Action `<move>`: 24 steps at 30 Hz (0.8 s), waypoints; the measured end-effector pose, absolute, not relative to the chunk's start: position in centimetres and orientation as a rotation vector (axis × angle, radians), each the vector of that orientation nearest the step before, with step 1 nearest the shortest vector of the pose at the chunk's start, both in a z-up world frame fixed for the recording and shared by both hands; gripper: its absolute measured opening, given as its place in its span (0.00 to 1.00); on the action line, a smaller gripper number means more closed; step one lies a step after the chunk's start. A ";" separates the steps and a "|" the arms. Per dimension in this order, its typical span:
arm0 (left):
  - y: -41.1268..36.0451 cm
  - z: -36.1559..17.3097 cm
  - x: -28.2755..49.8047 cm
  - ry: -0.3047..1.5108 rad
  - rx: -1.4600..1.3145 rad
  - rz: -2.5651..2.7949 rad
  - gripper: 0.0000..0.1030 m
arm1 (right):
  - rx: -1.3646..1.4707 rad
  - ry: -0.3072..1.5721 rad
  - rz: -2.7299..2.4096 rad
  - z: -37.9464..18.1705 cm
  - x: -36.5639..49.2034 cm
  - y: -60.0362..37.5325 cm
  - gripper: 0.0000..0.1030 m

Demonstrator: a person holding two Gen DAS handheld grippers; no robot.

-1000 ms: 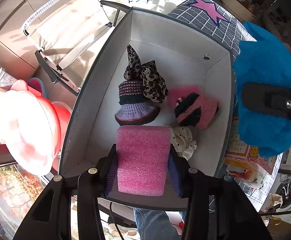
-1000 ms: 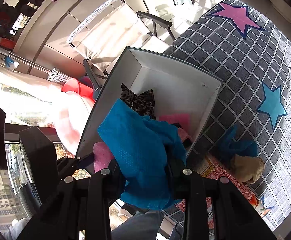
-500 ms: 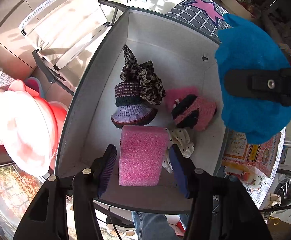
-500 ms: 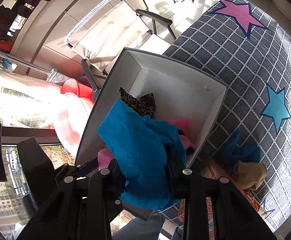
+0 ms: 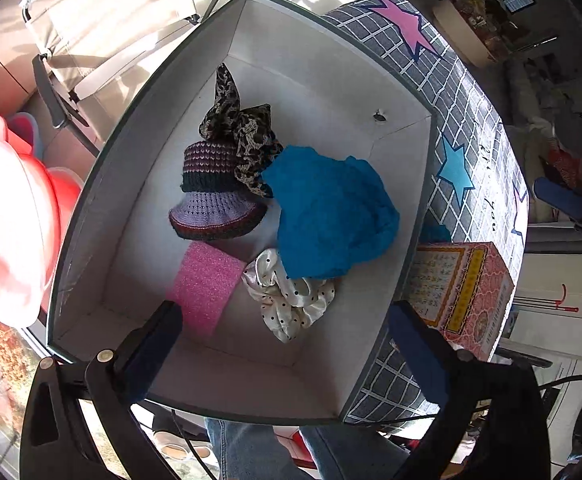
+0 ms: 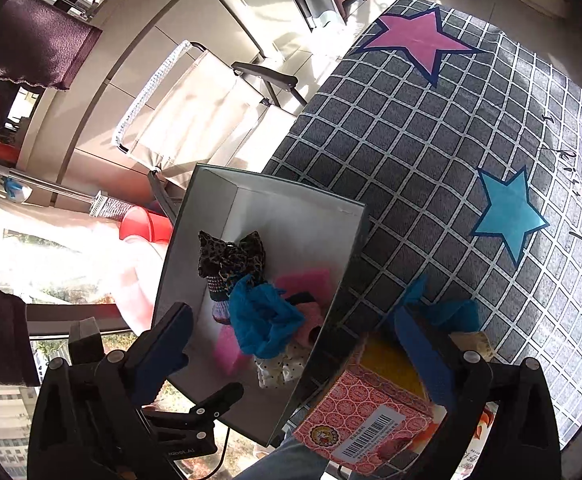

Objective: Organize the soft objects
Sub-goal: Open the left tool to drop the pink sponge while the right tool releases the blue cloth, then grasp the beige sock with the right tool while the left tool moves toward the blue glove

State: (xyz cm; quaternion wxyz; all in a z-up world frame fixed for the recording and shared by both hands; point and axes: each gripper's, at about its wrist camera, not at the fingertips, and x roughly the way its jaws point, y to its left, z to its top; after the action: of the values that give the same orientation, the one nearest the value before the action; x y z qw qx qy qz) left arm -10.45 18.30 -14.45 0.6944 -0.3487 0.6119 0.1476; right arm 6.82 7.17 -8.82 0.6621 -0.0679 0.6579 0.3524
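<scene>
A grey box with white walls [image 5: 323, 80] holds soft things: a blue cloth [image 5: 331, 212], a pink sponge [image 5: 207, 284], a purple knit hat [image 5: 215, 200], a leopard bow [image 5: 239, 128] and a white dotted scrunchie [image 5: 291, 300]. My left gripper [image 5: 287, 344] is open and empty above the box's near end. My right gripper [image 6: 291, 340] is open and empty, higher up over the box [image 6: 291, 216]; the blue cloth [image 6: 263, 320] lies in the box below it. Another blue cloth [image 6: 451, 312] and a beige item [image 6: 475, 340] lie on the checked surface.
The box stands on a grey checked cloth with stars [image 6: 431, 140]. A red patterned carton [image 5: 463, 292] sits right of the box, also in the right wrist view [image 6: 371, 412]. A folding chair [image 6: 195, 120] and red tubs [image 5: 31, 200] stand beyond the table's edge.
The left gripper opened and let the pink sponge drop into the box. The right gripper opened and dropped the blue cloth into the box, then pulled back and up.
</scene>
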 end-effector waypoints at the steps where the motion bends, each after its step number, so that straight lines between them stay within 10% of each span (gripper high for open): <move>1: 18.2 -14.4 -10.3 1.361 -0.782 0.324 1.00 | -0.156 1.491 0.749 -9.0 7.9 6.1 0.99; 24: 13.8 -12.1 -6.3 1.474 -0.675 0.291 1.00 | -0.369 1.942 0.350 -28.7 11.7 -5.5 0.99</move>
State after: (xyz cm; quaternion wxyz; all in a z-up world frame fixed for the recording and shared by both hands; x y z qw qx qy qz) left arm -6.35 13.77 -12.10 0.6796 -0.3007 0.6565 0.1295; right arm 11.74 -5.50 -28.65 0.5372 -0.1551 0.8159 0.1471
